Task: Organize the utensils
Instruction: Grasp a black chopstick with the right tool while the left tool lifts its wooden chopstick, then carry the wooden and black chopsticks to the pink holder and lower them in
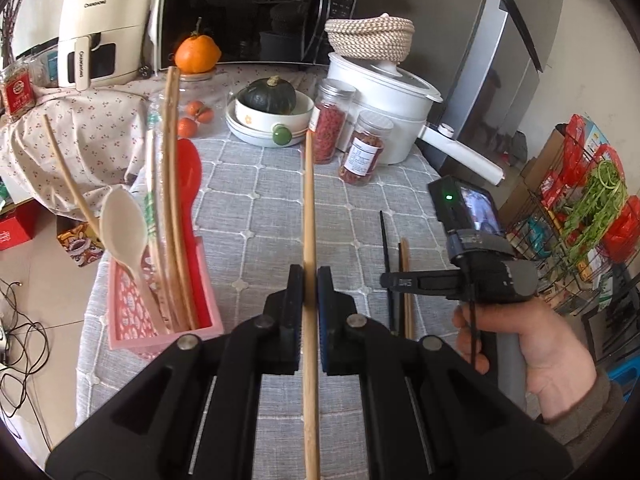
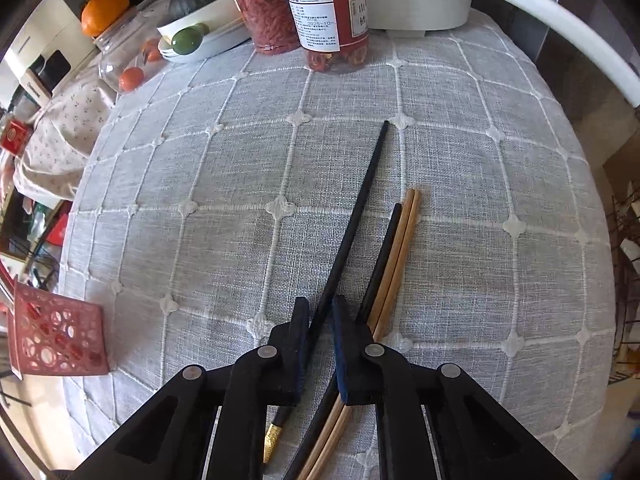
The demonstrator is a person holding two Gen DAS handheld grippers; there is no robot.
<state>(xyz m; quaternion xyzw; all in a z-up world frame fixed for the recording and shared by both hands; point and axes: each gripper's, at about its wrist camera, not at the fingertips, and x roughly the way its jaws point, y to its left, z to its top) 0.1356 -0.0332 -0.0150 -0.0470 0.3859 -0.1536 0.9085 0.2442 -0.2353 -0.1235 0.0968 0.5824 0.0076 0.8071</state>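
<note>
Left gripper (image 1: pixel 310 280) clamped shut, angled down; right gripper (image 2: pixel 320 320) closed, pointing steeply down, hand (image 1: pixel 532 344) gripping its handle.

Tablecloth (image 2: pixel 224 208) centre open; 2 jars (image 2: pixel 336 20) and pot (image 1: pixel 384 108) block far edge.

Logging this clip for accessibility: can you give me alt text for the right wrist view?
The right gripper is shut on a black chopstick lying on a grey checked tablecloth. Another black chopstick and two wooden chopsticks lie just right of it; two jars stand behind.
</note>
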